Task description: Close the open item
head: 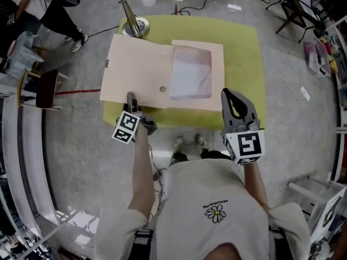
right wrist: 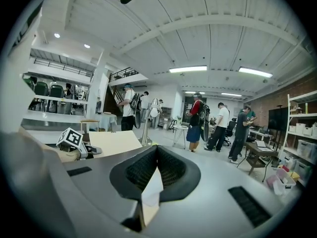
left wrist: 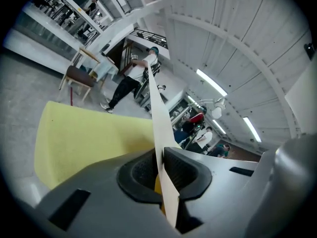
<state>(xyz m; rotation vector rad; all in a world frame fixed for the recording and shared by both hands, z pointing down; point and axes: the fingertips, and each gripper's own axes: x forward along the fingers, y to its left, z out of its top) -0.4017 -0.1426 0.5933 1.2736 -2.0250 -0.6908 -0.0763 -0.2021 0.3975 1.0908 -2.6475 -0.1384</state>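
Observation:
An open beige folder [head: 138, 69] lies spread on the yellow-green table [head: 244, 53], with a white sheet [head: 190, 72] in its right half. My left gripper [head: 132, 98] is at the near edge of the left flap. In the left gripper view the flap's edge [left wrist: 156, 113] stands between the pads and the gripper [left wrist: 159, 162] is shut on it. My right gripper [head: 229, 95] is at the folder's near right corner. In the right gripper view a pale corner of the folder [right wrist: 151, 192] is pinched in that gripper [right wrist: 156, 155].
A desk lamp [head: 133, 15] stands on the table's far left corner, just behind the folder. A chair [head: 46, 88] is on the floor to the left. Several people [right wrist: 213, 125] stand far across the room. Shelves [head: 325, 58] line the right side.

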